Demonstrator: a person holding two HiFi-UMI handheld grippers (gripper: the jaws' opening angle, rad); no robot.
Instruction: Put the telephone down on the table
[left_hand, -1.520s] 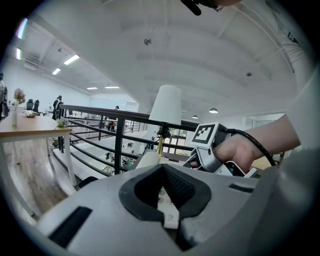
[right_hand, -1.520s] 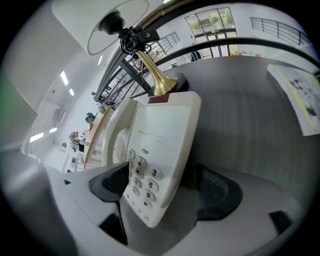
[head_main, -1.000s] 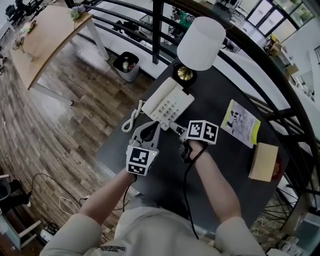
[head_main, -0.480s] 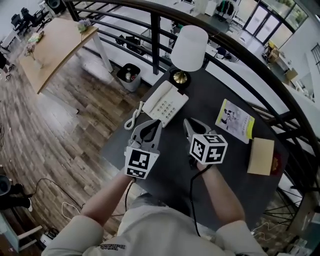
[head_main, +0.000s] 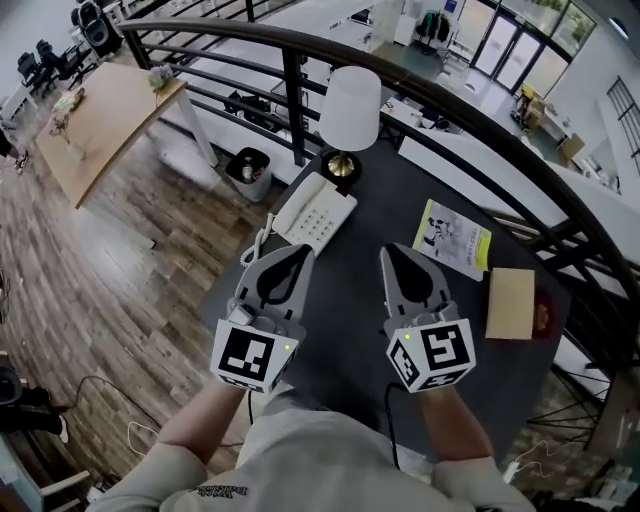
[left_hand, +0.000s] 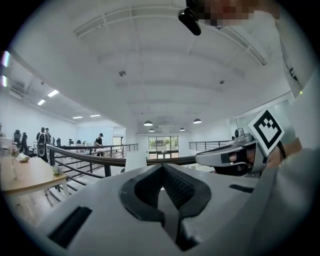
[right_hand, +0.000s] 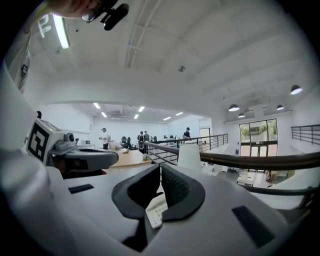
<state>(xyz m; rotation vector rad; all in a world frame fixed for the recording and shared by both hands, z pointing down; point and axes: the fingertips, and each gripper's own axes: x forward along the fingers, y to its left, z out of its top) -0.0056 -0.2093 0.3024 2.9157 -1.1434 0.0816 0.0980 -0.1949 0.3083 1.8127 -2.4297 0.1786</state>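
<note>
At the far left corner of the table (head_main: 400, 330), the telephone (head_main: 313, 213) lies flat with its handset in the cradle, apart from both grippers. Its coiled cord (head_main: 257, 245) hangs over the left table edge. A lamp (head_main: 349, 110) stands just beyond the telephone, by the railing (head_main: 450, 110).

The left gripper (head_main: 303, 252) and the right gripper (head_main: 387, 252) are held side by side above the near part of the table, tips pointing away from the person. Both pairs of jaws are pressed together with nothing between them.

To the right lie a booklet (head_main: 452, 238) and, nearer the right edge, a tan pad (head_main: 510, 303).
</note>
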